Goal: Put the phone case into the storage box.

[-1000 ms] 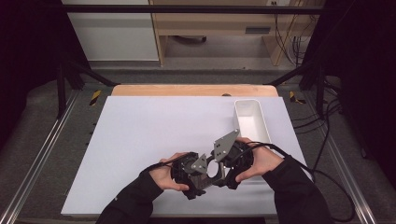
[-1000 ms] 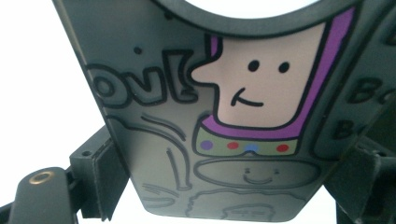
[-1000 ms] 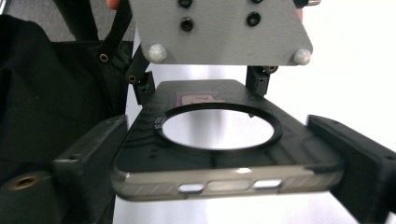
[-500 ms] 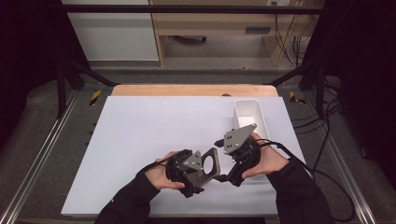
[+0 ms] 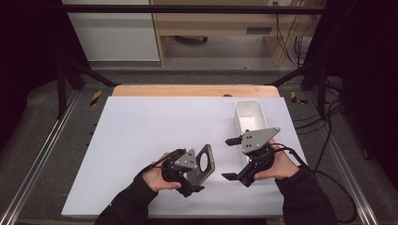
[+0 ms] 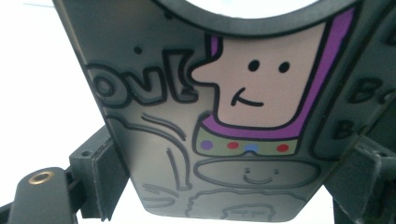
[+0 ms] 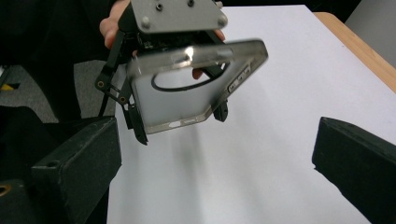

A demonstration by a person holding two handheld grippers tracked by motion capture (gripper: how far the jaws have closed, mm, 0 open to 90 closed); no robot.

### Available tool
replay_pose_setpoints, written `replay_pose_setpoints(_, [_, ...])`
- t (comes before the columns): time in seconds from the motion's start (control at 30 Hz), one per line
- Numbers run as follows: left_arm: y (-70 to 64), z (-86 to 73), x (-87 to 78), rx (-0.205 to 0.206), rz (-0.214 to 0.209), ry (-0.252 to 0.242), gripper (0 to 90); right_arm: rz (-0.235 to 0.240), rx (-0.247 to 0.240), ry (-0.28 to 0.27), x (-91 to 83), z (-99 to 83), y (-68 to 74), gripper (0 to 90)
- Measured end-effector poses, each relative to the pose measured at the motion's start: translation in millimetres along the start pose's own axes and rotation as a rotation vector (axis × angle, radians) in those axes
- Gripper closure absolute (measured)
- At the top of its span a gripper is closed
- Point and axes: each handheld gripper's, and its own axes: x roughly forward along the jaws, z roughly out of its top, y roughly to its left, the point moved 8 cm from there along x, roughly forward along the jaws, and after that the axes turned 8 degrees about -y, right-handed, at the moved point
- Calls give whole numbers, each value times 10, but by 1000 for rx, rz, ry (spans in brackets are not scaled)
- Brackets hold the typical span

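The left gripper (image 5: 190, 171) clamped a phone case (image 5: 202, 161) between its 2 jaws, near the front edge of the white table (image 5: 141, 126). In the left gripper view the case (image 6: 210, 116) pressed up close, its grey back printed with a cartoon figure with a purple outline and 4 coloured dots, and a jaw pad sat against each side edge. From the right gripper view the case (image 7: 196, 86) hung tilted above the table, its camera cut-out dark; it looked translucent, though blur made that uncertain. The right gripper (image 5: 234, 158) stood just beside it, jaws spread wide and holding nothing. A white bin (image 5: 250, 115) stood at the table's right side, beyond the right gripper.
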Motion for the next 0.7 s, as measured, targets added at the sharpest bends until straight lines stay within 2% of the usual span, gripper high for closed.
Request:
replay_pose_setpoints(0.37, [-11, 22, -53, -35, 0, -105, 115, -13, 52, -80, -5, -115, 9, 18])
replay_pose_setpoints(0.7, [-31, 83, -65, -28, -6, -143, 115, 6, 71, -103, 58, -130, 42, 18])
